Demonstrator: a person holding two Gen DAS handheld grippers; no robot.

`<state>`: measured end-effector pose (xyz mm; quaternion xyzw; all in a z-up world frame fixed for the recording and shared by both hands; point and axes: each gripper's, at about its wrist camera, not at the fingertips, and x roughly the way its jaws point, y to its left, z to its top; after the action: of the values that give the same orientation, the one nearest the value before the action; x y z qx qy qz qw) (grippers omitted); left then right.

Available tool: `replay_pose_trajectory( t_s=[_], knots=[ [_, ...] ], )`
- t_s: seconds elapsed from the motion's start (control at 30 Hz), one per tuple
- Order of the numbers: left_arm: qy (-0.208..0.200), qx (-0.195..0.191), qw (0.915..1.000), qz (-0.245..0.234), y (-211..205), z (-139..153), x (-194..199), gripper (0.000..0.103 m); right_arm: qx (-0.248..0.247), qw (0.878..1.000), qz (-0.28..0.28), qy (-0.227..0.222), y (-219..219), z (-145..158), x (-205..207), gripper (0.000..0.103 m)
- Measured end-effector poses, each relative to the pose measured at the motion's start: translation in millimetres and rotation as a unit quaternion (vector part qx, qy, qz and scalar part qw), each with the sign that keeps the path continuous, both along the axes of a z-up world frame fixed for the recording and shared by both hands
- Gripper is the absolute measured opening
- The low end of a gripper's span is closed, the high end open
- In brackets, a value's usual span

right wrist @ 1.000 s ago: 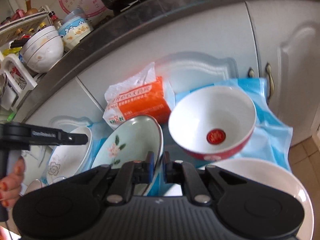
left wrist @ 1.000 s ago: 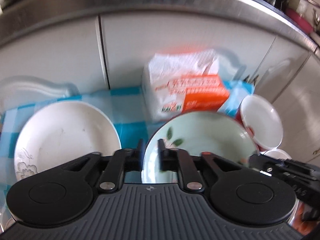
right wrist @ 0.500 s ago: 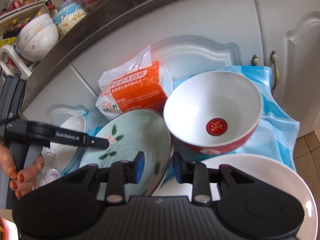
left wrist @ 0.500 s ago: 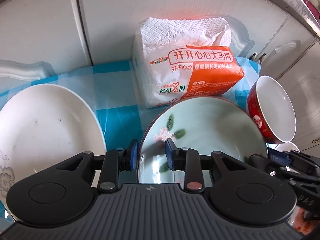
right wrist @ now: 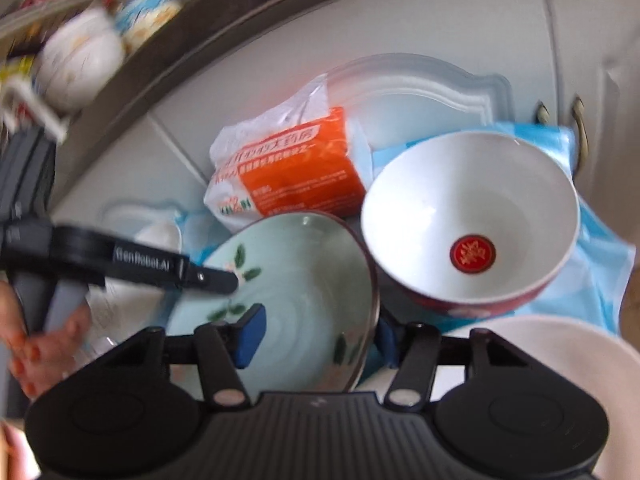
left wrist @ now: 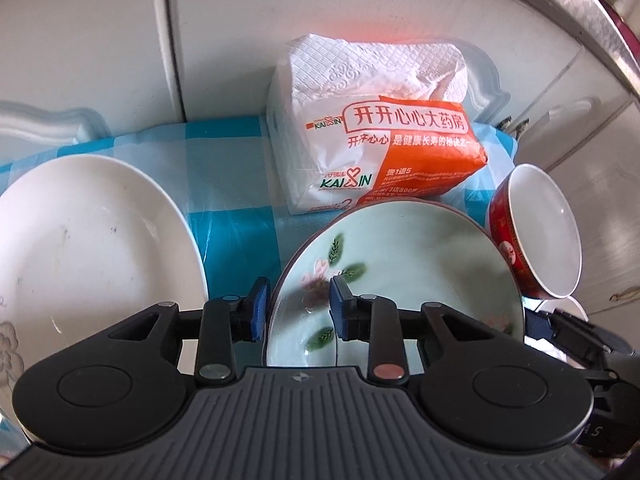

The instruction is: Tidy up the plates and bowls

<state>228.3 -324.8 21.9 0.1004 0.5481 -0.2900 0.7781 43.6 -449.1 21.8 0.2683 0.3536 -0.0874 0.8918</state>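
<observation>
A pale green plate point(left wrist: 420, 280) with a flower pattern lies on the blue checked cloth point(left wrist: 232, 224). My left gripper point(left wrist: 298, 308) straddles its left rim; its jaws are closing, with a gap still showing at the pads. In the right wrist view, my right gripper point(right wrist: 318, 338) straddles the right rim of the green plate point(right wrist: 288, 280). Its jaws are opening and its pads stand off the rim. A red bowl point(right wrist: 472, 220) with a white inside sits just right of the plate. A white plate point(left wrist: 92, 240) lies to the left.
A tissue pack point(left wrist: 380, 152) stands against the white cabinet doors point(left wrist: 240, 40) behind the dishes. Another white plate point(right wrist: 540, 360) lies at the near right. A person's hand point(right wrist: 48, 336) holds the left gripper's handle. Bowls point(right wrist: 80, 60) sit on the counter above.
Both grippers' jaws have widened from a close pinch on the green plate's rims. The left view has dropped nearer the cloth, and the plate now lies lower and flatter.
</observation>
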Motion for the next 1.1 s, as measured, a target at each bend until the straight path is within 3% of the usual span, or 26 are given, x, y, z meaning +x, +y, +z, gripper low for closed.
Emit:
replay_pose_trajectory(
  t_s=[0.13,0.2,0.3,0.53,0.83,0.9,1.0,1.07,1.1],
  knots=[
    [-0.014,0.001,0.9999,-0.002,1.0,4.7,-6.7,0.034,-0.028,1.000,-0.006,-0.004,5.9,1.5,-5.2,0.045],
    [-0.023,-0.002,0.9997,-0.005,3.6,6.8,-11.1,0.034,-0.028,0.999,-0.015,-0.009,2.2,1.1,-10.7,0.028],
    [-0.041,-0.003,0.9991,-0.014,5.6,10.0,-19.8,0.032,-0.023,0.999,-0.022,-0.020,-2.3,0.7,-19.4,0.012],
    [-0.078,0.012,0.9965,-0.028,4.9,19.6,-35.0,0.016,-0.028,0.998,-0.038,-0.031,3.6,9.2,-26.4,0.009],
    [-0.098,-0.003,0.9949,-0.024,3.9,40.9,-45.9,0.008,-0.017,0.997,-0.053,-0.045,-1.2,30.3,-31.8,0.006],
    [-0.099,-0.008,0.9947,-0.025,2.4,47.2,-49.5,0.003,-0.020,0.997,-0.053,-0.046,0.4,35.3,-35.3,0.006],
    [-0.055,-0.060,0.9953,-0.054,-5.9,51.4,-52.2,0.000,-0.014,0.998,-0.046,-0.046,3.0,36.1,-35.7,0.009],
    [-0.093,-0.031,0.9931,-0.064,-19.4,53.6,-58.8,0.000,-0.022,0.998,-0.044,-0.045,5.2,35.2,-34.4,0.009],
    [-0.093,-0.035,0.9928,-0.066,-20.7,55.0,-58.8,0.000,-0.019,0.998,-0.045,-0.047,3.4,33.8,-34.8,0.007]
  ],
)
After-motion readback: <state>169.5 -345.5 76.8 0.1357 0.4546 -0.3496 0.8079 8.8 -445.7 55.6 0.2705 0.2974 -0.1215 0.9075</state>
